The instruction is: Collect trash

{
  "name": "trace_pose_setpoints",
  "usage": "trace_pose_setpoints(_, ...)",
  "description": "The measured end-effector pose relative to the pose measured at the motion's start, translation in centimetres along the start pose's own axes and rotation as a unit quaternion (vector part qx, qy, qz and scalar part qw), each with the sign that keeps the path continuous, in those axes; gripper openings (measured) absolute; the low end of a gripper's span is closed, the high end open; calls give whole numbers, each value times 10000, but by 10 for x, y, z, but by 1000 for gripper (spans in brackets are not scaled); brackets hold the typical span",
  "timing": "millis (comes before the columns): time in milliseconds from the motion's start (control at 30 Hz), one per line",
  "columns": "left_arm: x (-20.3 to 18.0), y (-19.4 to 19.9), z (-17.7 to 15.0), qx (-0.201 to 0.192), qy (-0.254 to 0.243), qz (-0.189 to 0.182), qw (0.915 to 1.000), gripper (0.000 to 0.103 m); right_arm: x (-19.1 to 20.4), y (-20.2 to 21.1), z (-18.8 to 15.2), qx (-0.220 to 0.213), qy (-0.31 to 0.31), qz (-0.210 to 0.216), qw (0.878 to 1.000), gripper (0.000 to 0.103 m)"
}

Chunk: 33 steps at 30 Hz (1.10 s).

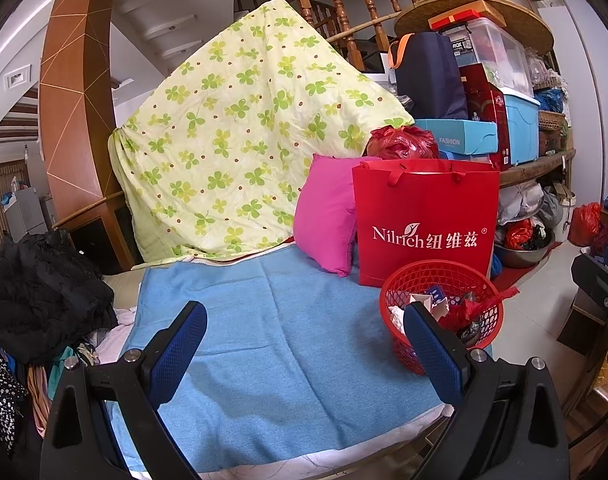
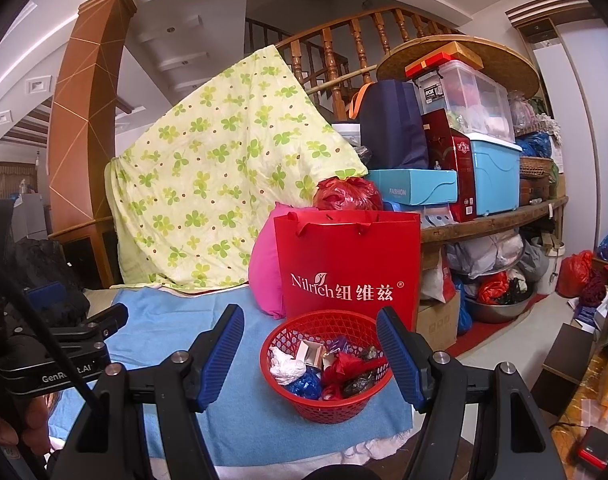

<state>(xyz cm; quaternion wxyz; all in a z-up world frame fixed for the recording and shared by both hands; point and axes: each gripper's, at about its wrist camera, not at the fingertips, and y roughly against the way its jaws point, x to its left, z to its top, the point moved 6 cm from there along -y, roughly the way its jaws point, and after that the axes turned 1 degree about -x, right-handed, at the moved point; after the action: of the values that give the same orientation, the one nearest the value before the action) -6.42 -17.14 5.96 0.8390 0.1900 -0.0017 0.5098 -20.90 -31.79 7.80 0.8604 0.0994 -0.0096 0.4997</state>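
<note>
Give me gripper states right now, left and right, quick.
Left gripper: open, holding nothing, over the blue cloth.
Right gripper: open, holding nothing, jaws spread either side of the red basket of trash.

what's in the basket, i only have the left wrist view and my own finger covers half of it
Observer: The right wrist view looks straight into the red basket. There is a crumpled white tissue on its left side.
Operator: anything blue in there
Observer: Yes, a crumpled blue wrapper lies at the front, just below the tissue.
Operator: is the right tool holding anything
Observer: No. The right tool is open and empty, with the basket showing between its fingers.
Operator: any trash left outside the basket
Observer: On the blue blanket beside the basket, the right view shows none. Past the bed, scraps of paper lie on the floor at far right.
</note>
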Motion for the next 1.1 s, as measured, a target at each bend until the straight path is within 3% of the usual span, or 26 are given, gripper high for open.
trace_pose_setpoints(1100,-1,2,-4,84,-36,-80,9999,99,-17,7,-9,87,-4,-122,9999,75)
